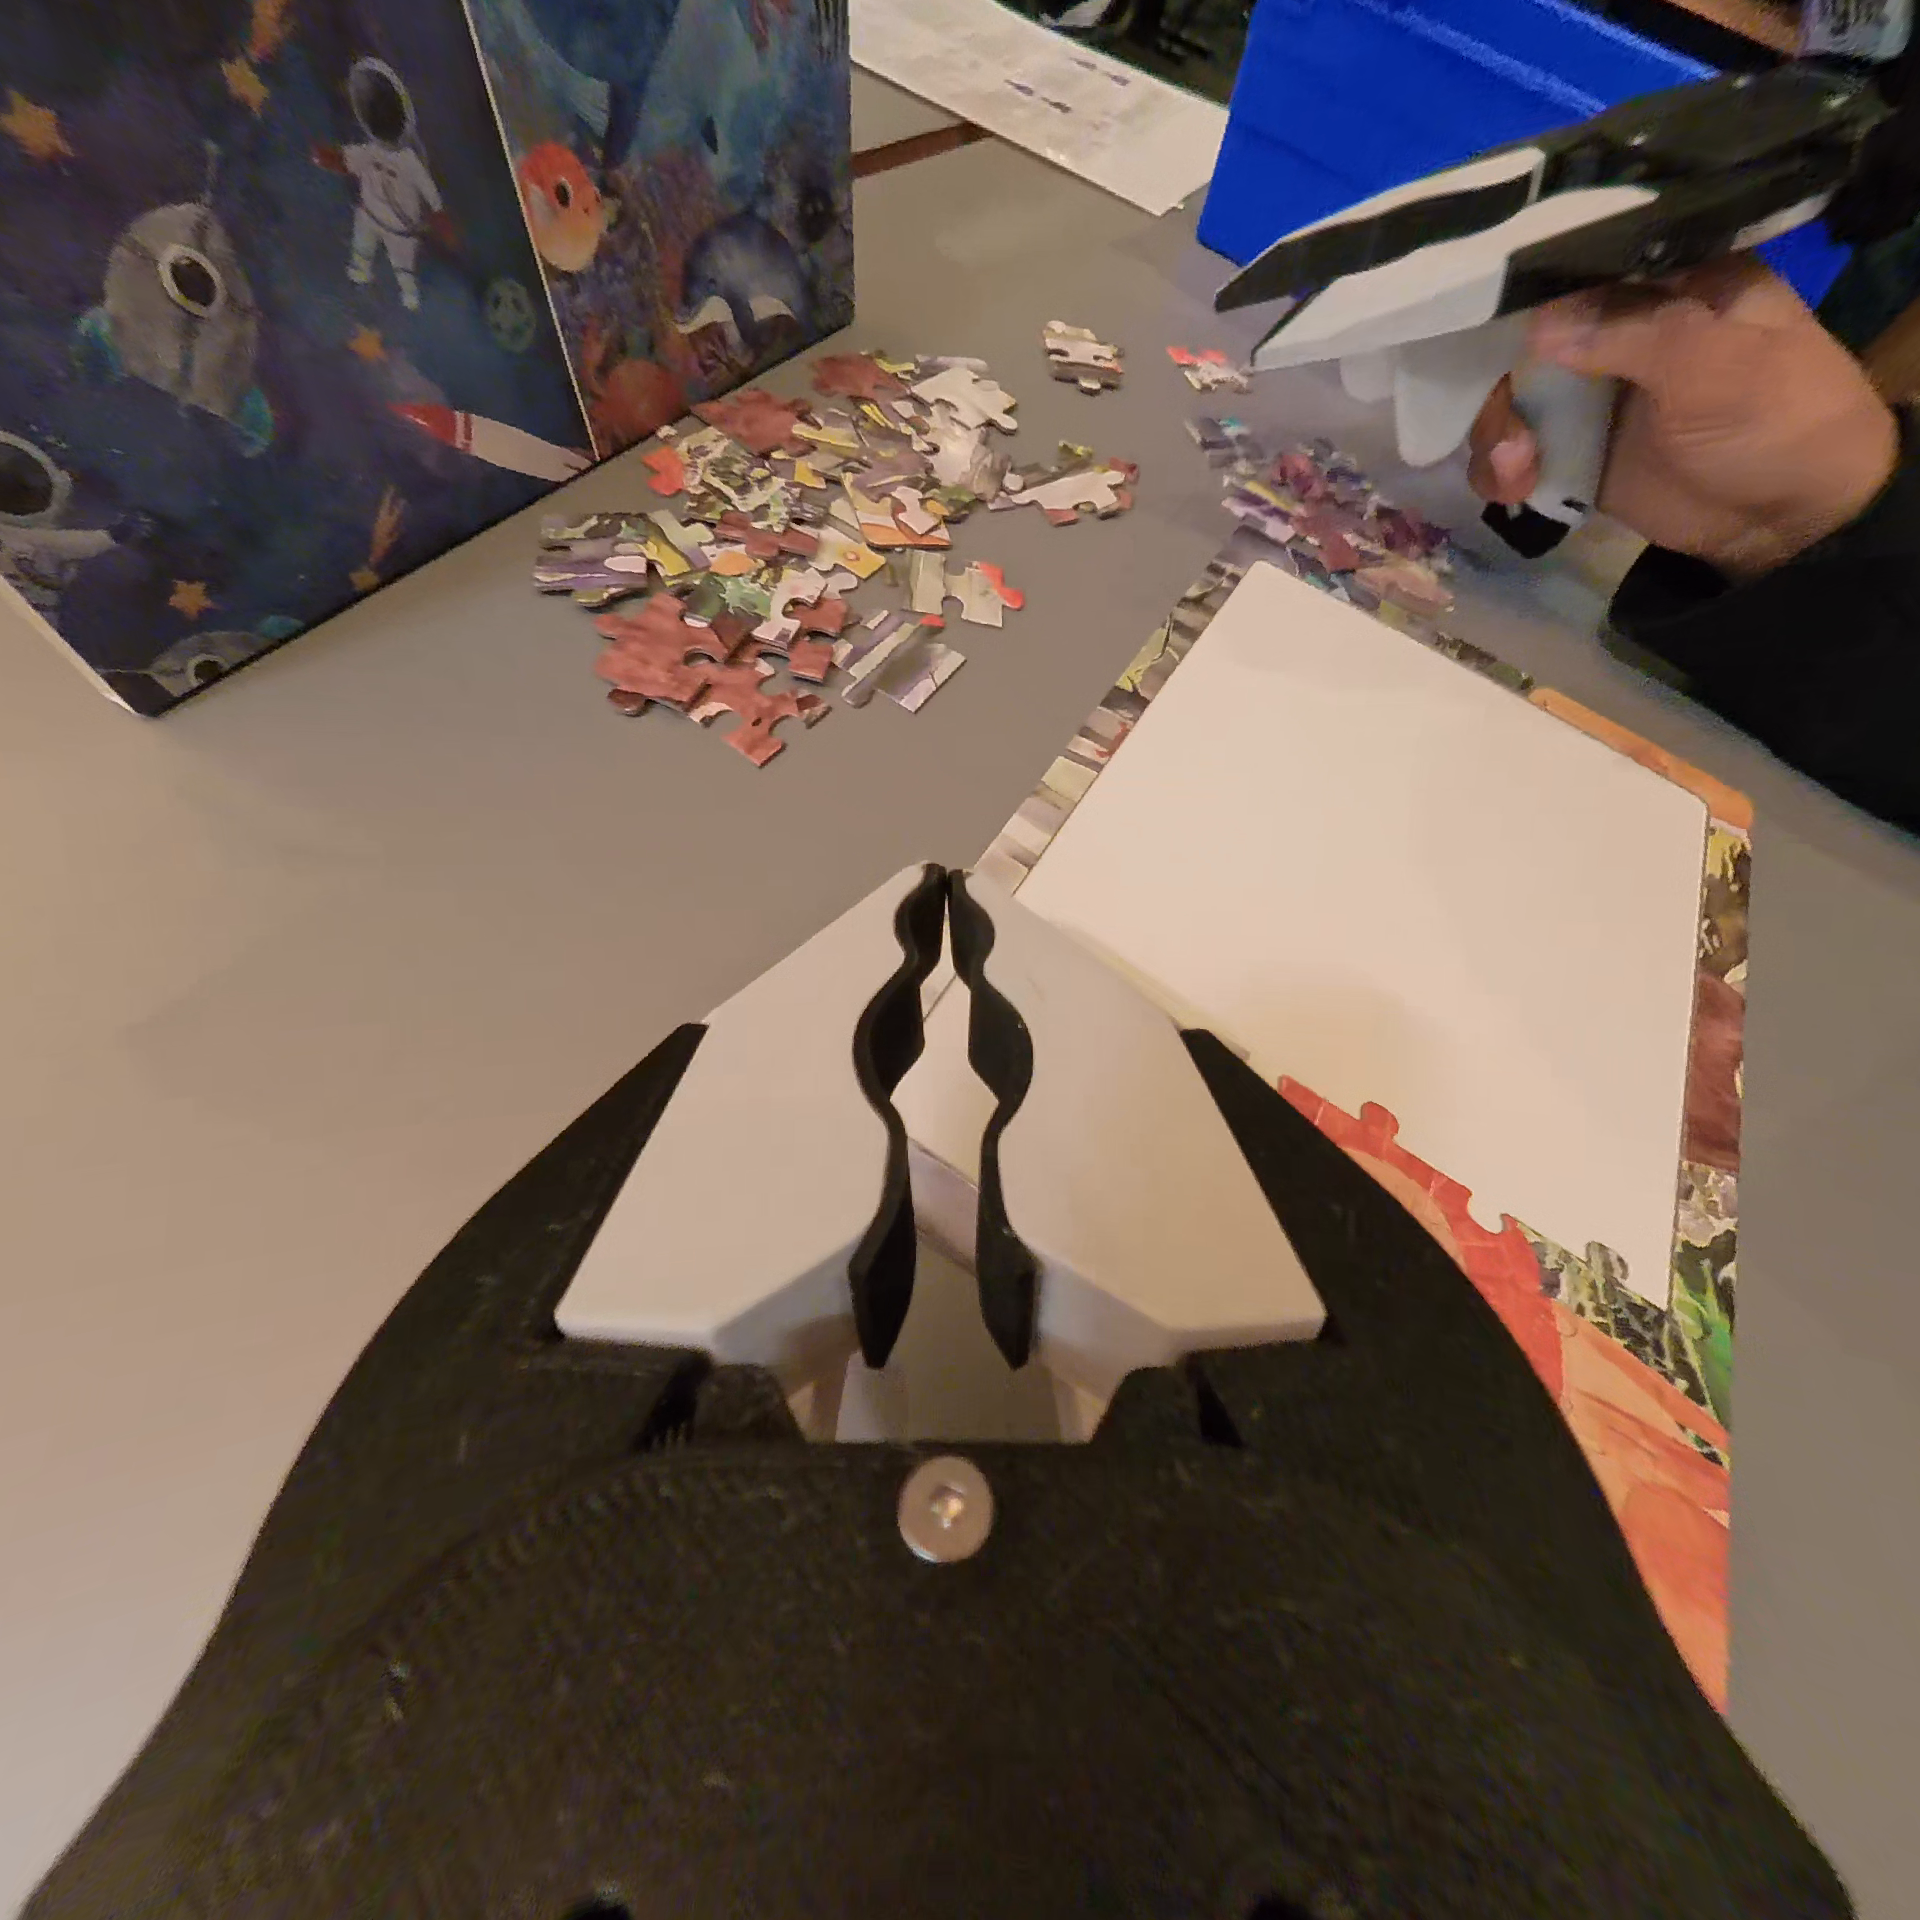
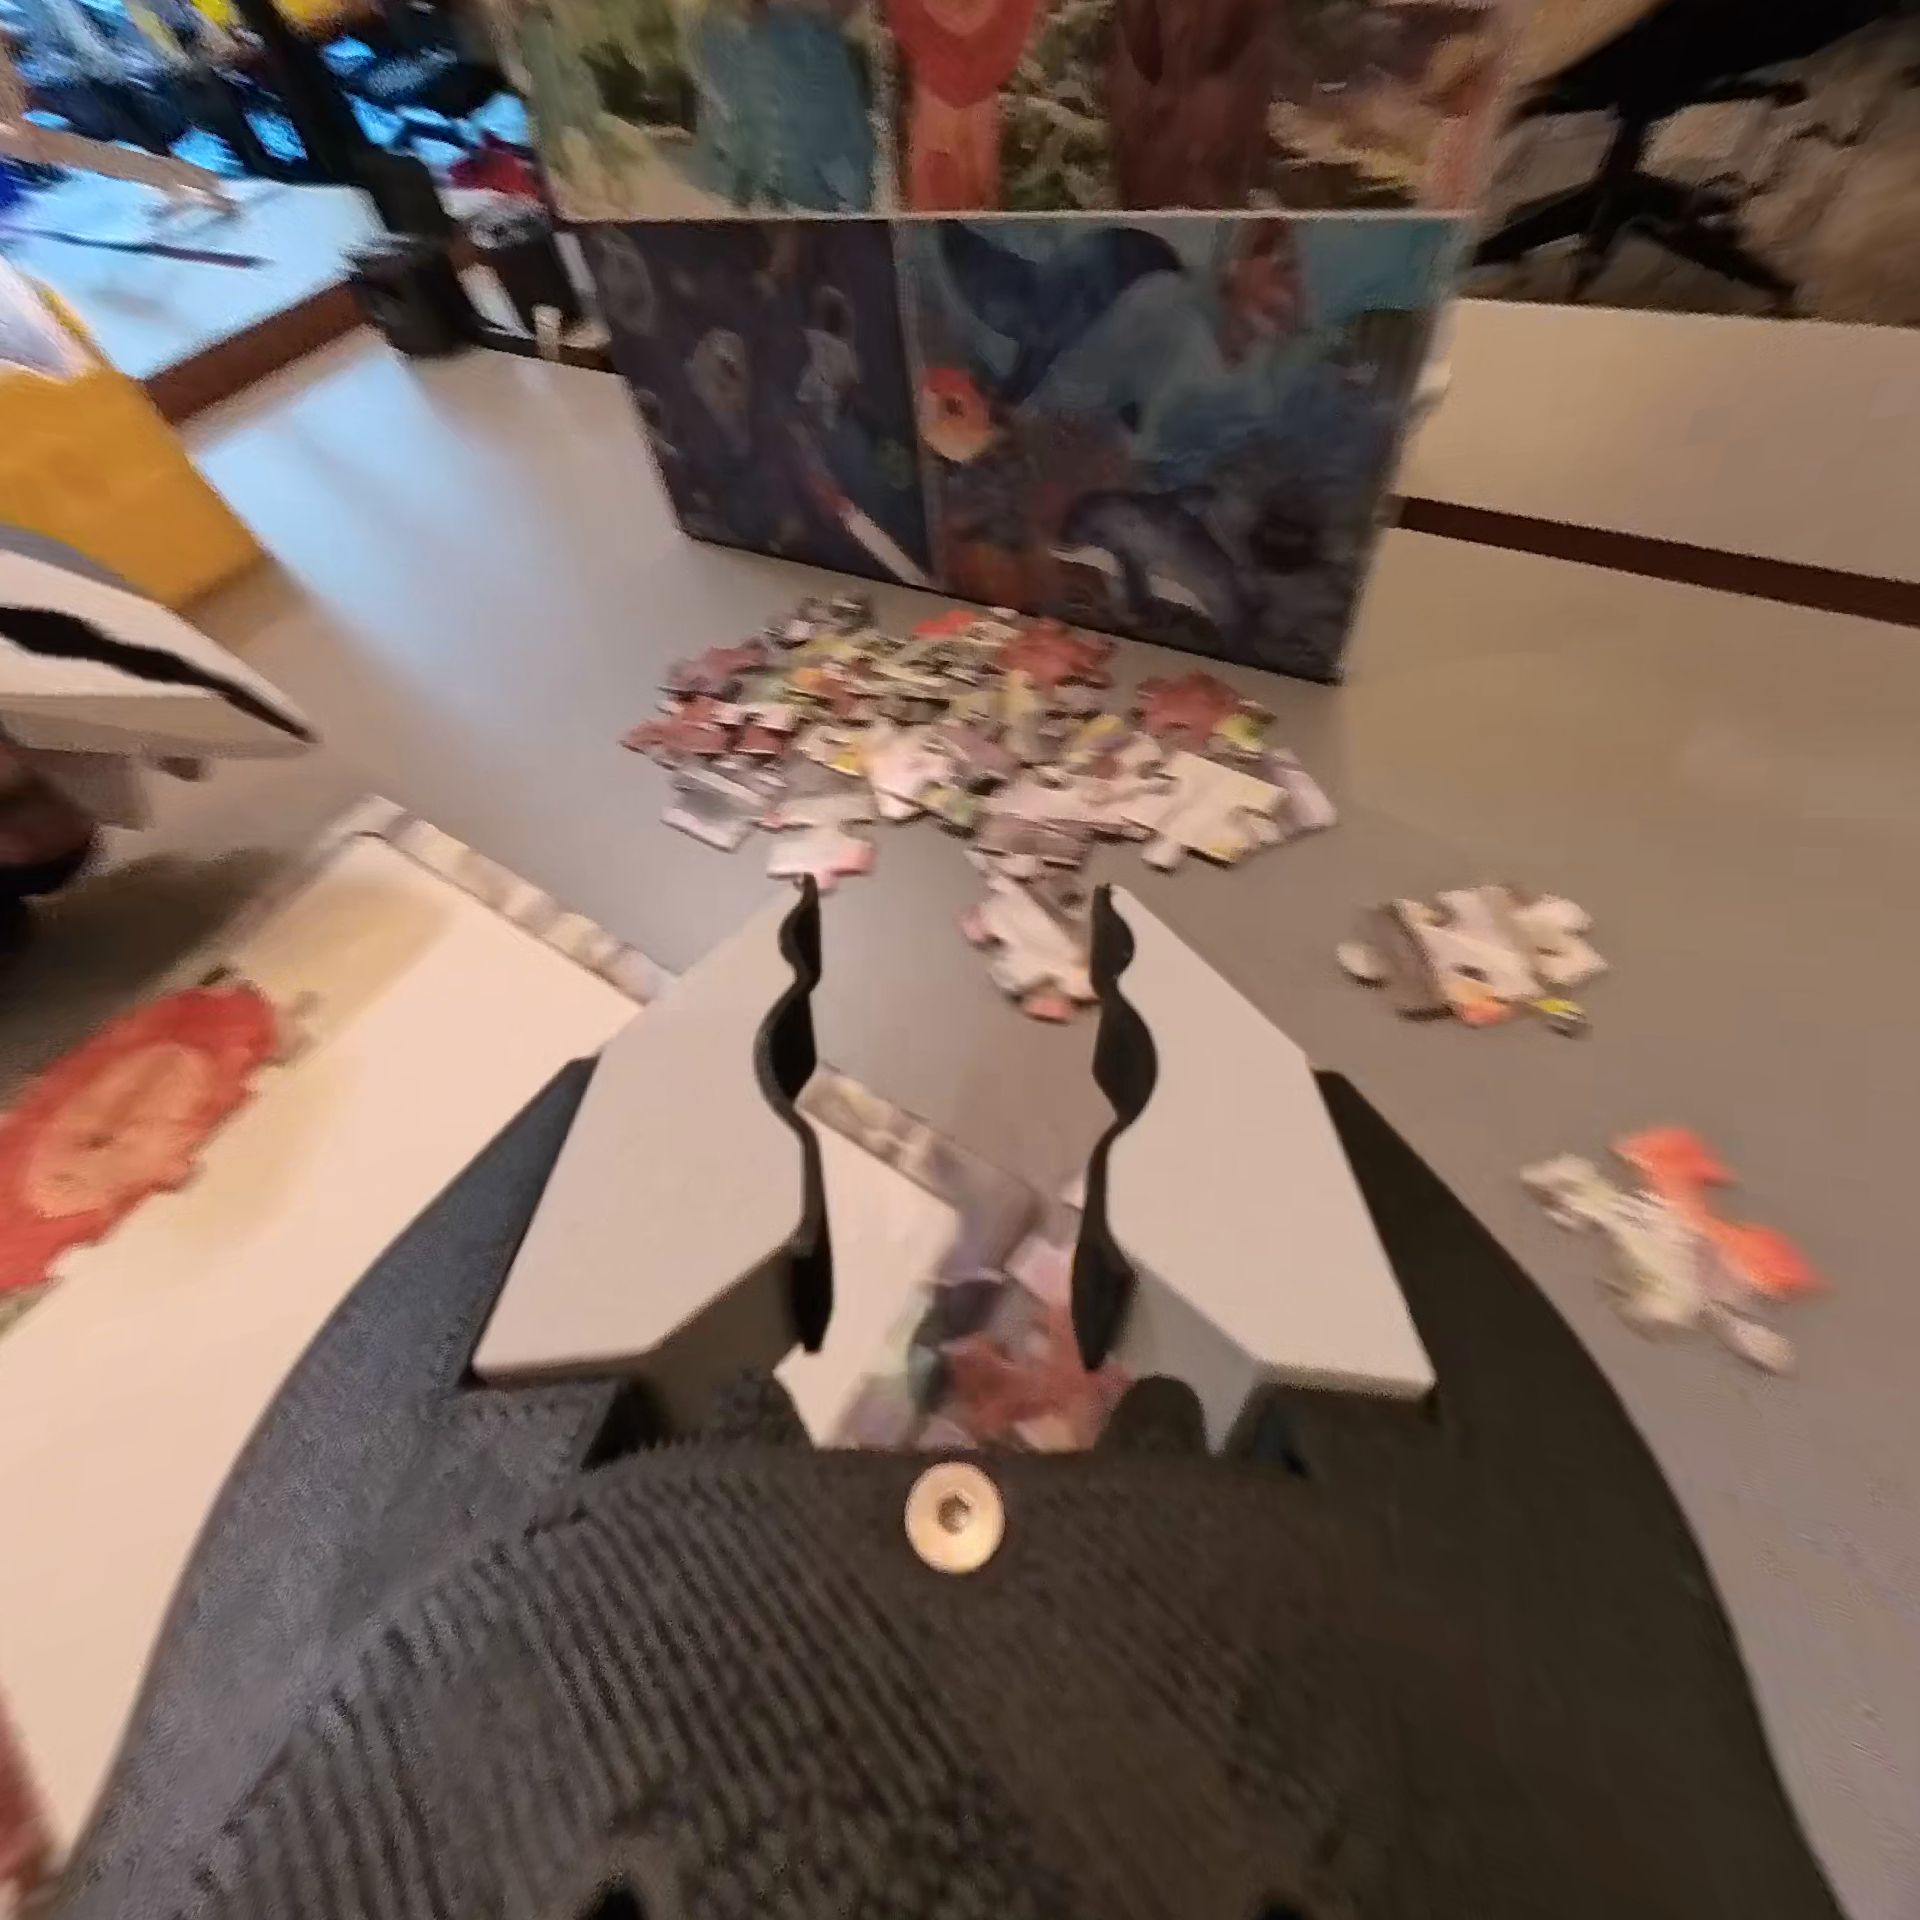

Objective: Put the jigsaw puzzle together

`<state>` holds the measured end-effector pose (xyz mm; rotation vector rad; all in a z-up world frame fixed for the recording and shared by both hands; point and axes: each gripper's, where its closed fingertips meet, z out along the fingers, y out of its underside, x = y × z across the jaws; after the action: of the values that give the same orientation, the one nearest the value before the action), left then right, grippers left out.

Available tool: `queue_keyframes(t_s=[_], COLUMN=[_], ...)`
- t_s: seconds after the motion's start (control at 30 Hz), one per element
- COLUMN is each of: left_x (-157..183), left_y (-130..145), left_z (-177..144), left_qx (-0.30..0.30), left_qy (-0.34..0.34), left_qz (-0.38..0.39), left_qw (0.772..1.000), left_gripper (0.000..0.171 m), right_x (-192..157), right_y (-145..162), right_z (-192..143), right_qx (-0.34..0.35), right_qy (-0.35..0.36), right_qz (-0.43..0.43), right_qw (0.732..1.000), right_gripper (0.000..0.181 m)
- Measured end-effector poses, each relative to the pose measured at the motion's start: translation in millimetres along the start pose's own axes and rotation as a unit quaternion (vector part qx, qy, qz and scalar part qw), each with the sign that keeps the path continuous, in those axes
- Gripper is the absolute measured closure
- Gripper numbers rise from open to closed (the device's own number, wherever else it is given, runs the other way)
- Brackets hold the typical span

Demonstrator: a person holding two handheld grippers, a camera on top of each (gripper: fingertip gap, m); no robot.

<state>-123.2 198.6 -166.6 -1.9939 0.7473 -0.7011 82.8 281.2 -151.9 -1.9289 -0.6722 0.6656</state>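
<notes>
Your left claw (image 1: 943,878), tips pressed together on nothing, hovers at the near corner of the white board (image 1: 1351,883), which carries one part-built puzzle border (image 1: 1720,1039). Your right claw (image 2: 956,909) gapes wide and empty above it. Beyond the board lie one big heap of loose pieces (image 1: 790,551), two small clusters (image 1: 1083,356) and one picture box (image 1: 312,312).

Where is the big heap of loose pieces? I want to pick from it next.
In the left wrist view the heap of loose pieces lies on the grey table, just in front of the illustrated box, left of the puzzle board.
</notes>
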Motion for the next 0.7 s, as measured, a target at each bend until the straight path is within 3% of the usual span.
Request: queue_keyframes(t_s=[0.13,0.27,0.7], left_x=[-1.2,1.3,6.3], left_y=[5.9,3.9,5.3], left_z=[4.1,3.6,5.6], left_qx=[-0.011,-0.004,-0.012], left_qy=[0.006,0.018,0.027], left_qz=[-0.007,-0.017,-0.007], left_qw=[1.0,1.0,1.0], left_gripper=[0.171,0.171,0.171], right_x=[-46.7,-57.4,-55.5], right_y=[7.1,21.5,26.8], right_z=[30.1,58.0,90.7], right_qx=[-0.046,-0.115,-0.163], right_qy=[-0.045,-0.03,-0.067], right_qz=[-0.057,-0.152,-0.139], right_qw=[0.996,0.981,0.974], right_gripper=[0.132,0.138,0.138])
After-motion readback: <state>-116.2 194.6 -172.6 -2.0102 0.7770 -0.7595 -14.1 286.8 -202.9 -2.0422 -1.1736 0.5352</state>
